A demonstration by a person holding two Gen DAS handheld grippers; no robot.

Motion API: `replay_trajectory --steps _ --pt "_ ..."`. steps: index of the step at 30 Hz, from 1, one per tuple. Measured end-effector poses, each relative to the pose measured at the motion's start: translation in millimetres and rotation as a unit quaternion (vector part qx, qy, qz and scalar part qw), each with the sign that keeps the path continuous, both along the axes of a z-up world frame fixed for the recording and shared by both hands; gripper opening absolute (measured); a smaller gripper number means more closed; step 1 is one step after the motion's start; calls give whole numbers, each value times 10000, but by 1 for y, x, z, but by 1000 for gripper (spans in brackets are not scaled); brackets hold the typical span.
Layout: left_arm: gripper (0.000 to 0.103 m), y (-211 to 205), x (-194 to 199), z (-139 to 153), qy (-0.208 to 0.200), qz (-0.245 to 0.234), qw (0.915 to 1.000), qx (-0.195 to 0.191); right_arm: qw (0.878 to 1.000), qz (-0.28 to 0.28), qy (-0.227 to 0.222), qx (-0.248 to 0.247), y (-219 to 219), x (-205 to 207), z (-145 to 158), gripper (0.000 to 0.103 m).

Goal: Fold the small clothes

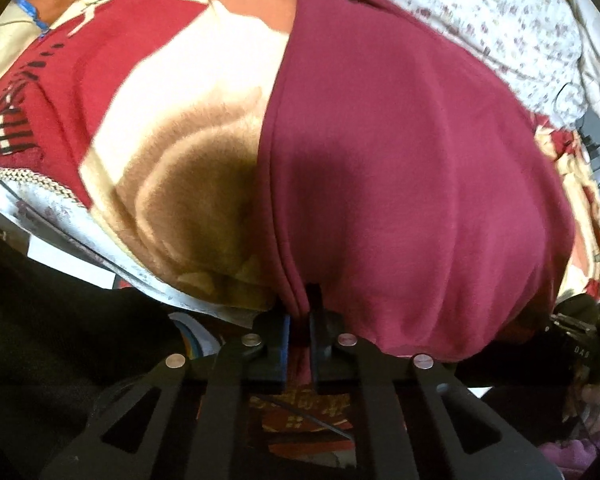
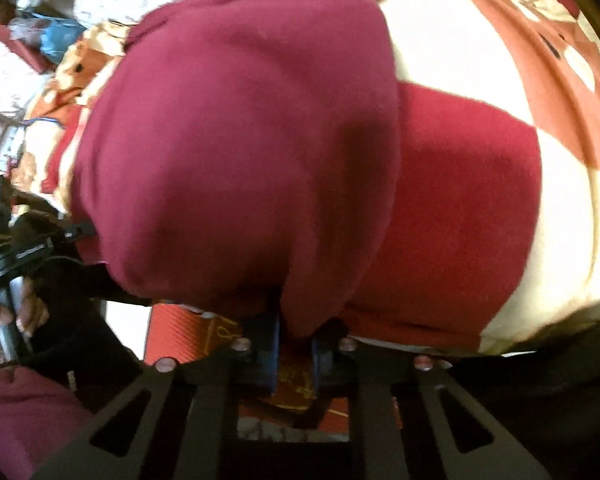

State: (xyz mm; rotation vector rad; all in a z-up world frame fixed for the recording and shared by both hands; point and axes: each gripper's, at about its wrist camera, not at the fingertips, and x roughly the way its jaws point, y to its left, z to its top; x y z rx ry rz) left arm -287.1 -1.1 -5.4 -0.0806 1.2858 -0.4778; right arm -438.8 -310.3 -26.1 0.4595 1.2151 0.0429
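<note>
- Maroon knit garment (image 1: 400,168) lies spread on the fleece blanket with red, cream and brown patches (image 1: 188,92); its near edge hangs towards me.
- My left gripper (image 1: 299,312) is clamped tight on the near-left corner hem, cloth bunched between the pads.
- My right gripper (image 2: 294,336) is pinched nearly closed on the near-right corner, fabric in the bite.
- Risk: both bites look shallow, so a lift could pull the hem out.
- Risk: the fleece may drag the cloth, leaving a skewed fold.
- Writing: white letters on the other gripper's body, too blurred to read.
</note>
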Motion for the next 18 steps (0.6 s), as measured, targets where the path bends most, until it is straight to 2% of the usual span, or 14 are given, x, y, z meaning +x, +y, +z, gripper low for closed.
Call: replay_trajectory --steps 5,9,15,18 --pt "0 15 -8 29 -270 7 9993 -252 9965 172 -560 600 2 -20 35 11" --pt "0 23 -14 44 -397 -24 9987 -328 9921 186 -892 866 -1 -26 53 11" --pt "0 45 -20 86 -911 84 9942 -571 9776 259 -1507 1449 -1 -35 83 11" --pt "0 50 -14 102 -1040 193 9914 -767 9707 296 -1777 1590 -5 -37 100 11"
